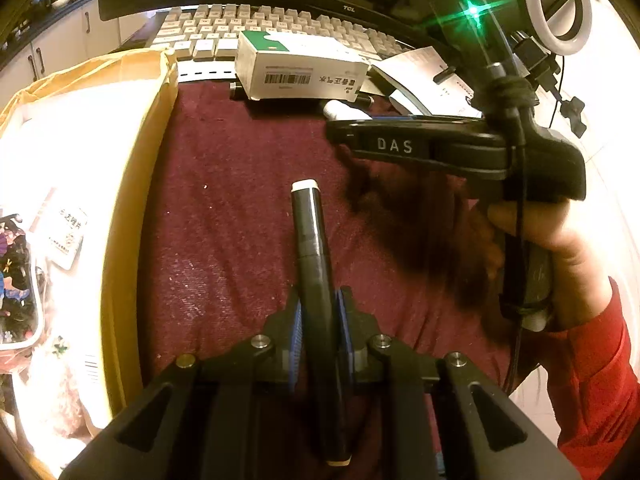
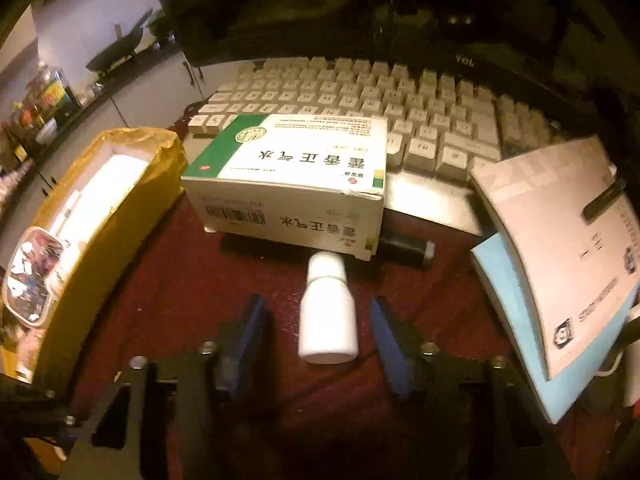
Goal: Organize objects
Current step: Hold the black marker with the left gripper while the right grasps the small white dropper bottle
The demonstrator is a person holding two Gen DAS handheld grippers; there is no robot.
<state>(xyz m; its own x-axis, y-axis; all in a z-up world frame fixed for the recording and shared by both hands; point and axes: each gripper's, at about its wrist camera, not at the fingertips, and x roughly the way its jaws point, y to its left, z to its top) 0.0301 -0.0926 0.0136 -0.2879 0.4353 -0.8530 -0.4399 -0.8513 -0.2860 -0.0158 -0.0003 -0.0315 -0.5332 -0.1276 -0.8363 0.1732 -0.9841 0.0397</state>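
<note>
My left gripper (image 1: 320,316) is clenched on a black marker pen (image 1: 312,256), its blue pads pressing the barrel from both sides. The pen runs straight out ahead of the fingers, white-capped tip forward, above the middle of the dark red cloth (image 1: 224,216) that covers the desk.

My right gripper (image 2: 322,320) stands released, with a small white bottle (image 2: 327,308) lying on its side between the blue pads; a visible gap remains on each side, so nothing is gripped. The bottle rests on the red cloth toward its far edge, cap pointing away from me, the cap just short of a white-and-green medicine box (image 2: 296,184). In the left wrist view the right gripper (image 1: 340,132) shows side-on, and a hand (image 1: 548,236) in a red sleeve (image 1: 596,380) holds its handle over the right side of the cloth.

The medicine box sits at the far edge of the cloth, partly propped on a second black pen (image 2: 404,250) lying crosswise beneath it. Behind the box is a pale keyboard (image 2: 400,108), and behind that a dark monitor (image 2: 360,8).

Along the left edge of the cloth stands an open yellow-brown cardboard box (image 2: 132,208) holding white packets and a patterned pouch. At the right edge lies a stack of papers and a light blue booklet (image 2: 516,300). A ring light (image 1: 560,4) stands at the far right corner.
</note>
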